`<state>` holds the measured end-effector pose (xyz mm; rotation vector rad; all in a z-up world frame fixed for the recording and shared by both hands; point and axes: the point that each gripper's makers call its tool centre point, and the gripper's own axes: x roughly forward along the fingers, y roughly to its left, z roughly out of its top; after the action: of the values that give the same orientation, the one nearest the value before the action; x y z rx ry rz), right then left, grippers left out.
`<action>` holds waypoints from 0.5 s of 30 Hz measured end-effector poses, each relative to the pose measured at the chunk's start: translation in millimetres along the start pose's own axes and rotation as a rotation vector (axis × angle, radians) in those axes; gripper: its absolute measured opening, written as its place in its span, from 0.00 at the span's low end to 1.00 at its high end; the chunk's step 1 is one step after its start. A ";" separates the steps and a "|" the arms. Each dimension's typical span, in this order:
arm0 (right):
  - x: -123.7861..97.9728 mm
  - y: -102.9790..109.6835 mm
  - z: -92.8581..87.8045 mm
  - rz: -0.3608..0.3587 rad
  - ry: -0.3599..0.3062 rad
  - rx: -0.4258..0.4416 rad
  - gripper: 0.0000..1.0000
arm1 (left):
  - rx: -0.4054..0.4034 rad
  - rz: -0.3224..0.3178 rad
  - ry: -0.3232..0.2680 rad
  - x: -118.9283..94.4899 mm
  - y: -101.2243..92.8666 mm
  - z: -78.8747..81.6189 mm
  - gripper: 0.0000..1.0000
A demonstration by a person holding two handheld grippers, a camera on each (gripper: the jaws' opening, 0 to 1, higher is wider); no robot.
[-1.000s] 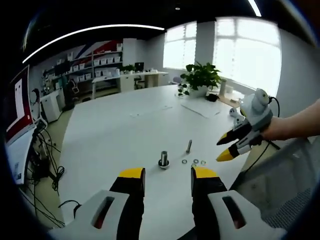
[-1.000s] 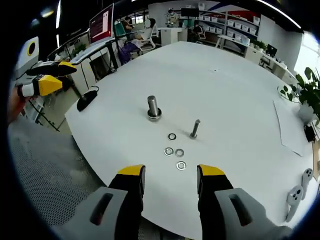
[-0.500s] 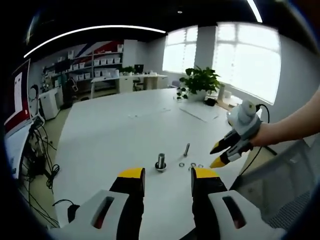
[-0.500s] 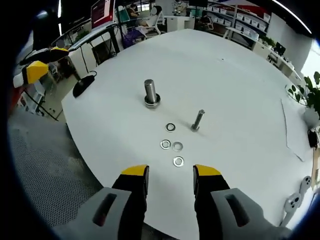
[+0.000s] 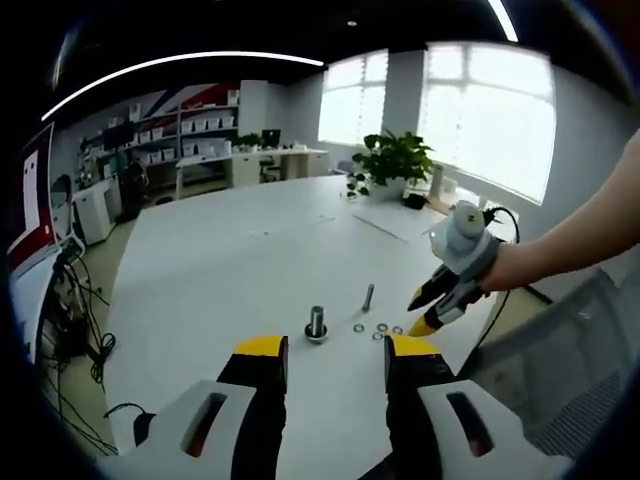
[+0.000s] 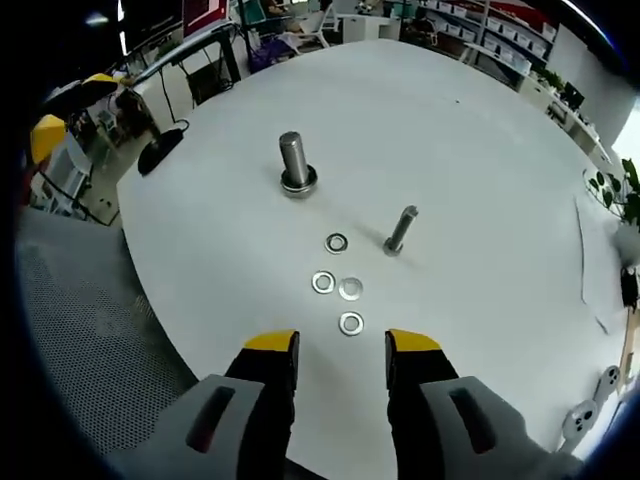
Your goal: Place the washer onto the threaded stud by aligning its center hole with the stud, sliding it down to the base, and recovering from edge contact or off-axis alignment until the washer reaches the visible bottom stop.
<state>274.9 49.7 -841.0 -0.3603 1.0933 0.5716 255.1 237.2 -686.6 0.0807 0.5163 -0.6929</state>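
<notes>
Right gripper view: washers (image 6: 338,283) bear no markings.

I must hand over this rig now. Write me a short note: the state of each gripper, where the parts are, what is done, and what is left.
Left gripper: open, empty, held above the near table edge.
Right gripper: open, empty, hovering just short of the nearest washer.
Parts: four washers lie loose on the white table. Beyond them stands the thick stud with a ring at its base, and a thinner bolt to its right.
Done: nothing picked up yet.
Left: grip one washer, line its hole up with the stud, and slide it down to the base.
</notes>
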 end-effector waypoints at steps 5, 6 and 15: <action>5.9 -2.8 1.8 0.002 0.016 -0.004 0.36 | -0.006 -0.002 0.002 1.3 1.0 -0.3 0.37; 8.3 -4.7 2.3 0.000 0.019 -0.003 0.36 | -0.007 0.000 0.003 1.3 1.4 -0.7 0.37; 15.3 -6.1 -1.4 -0.004 0.053 -0.014 0.36 | -0.004 -0.005 0.035 2.0 1.0 -8.0 0.37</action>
<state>282.8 48.0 -855.5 -0.3912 1.1397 0.5693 253.6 238.7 -694.6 0.0878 0.5518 -0.6964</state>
